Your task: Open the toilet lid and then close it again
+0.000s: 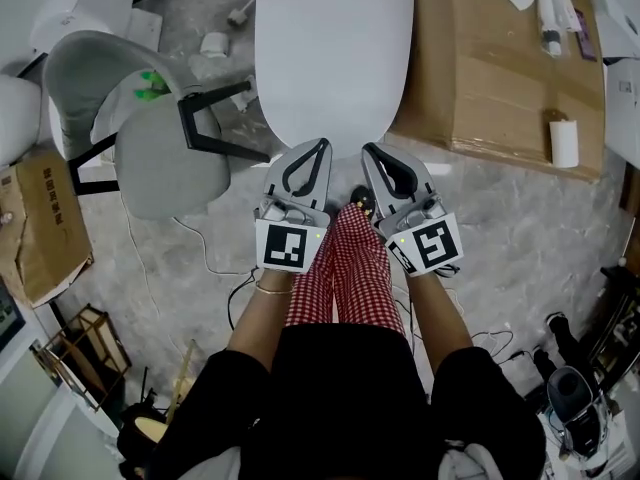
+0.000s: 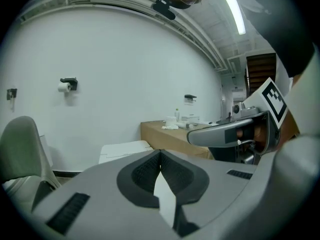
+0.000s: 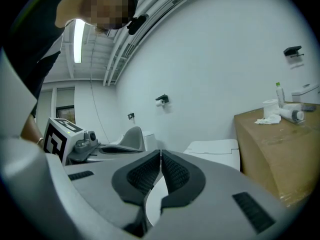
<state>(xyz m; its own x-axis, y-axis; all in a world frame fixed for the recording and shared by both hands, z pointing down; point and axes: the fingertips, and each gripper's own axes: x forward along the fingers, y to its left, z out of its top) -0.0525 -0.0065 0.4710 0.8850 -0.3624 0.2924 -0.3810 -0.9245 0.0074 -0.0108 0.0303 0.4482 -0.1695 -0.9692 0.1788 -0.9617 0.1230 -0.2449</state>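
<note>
The white toilet, its lid (image 1: 330, 53) down flat, fills the top middle of the head view. Both grippers hover side by side just in front of its near rim, touching nothing. My left gripper (image 1: 322, 145) is shut and empty, its tips meeting near the rim's left part. My right gripper (image 1: 367, 151) is also shut and empty, a little to the right. In the left gripper view the left gripper (image 2: 160, 154) points over the toilet tank (image 2: 125, 150). In the right gripper view the right gripper (image 3: 160, 154) points toward the toilet tank (image 3: 212, 149).
A grey chair (image 1: 140, 118) stands left of the toilet. A large cardboard box (image 1: 500, 63) stands right of it, with bottles and tissue on top. A smaller cardboard box (image 1: 40, 223) lies at far left. Cables run across the marble floor (image 1: 520, 238) by the person's legs.
</note>
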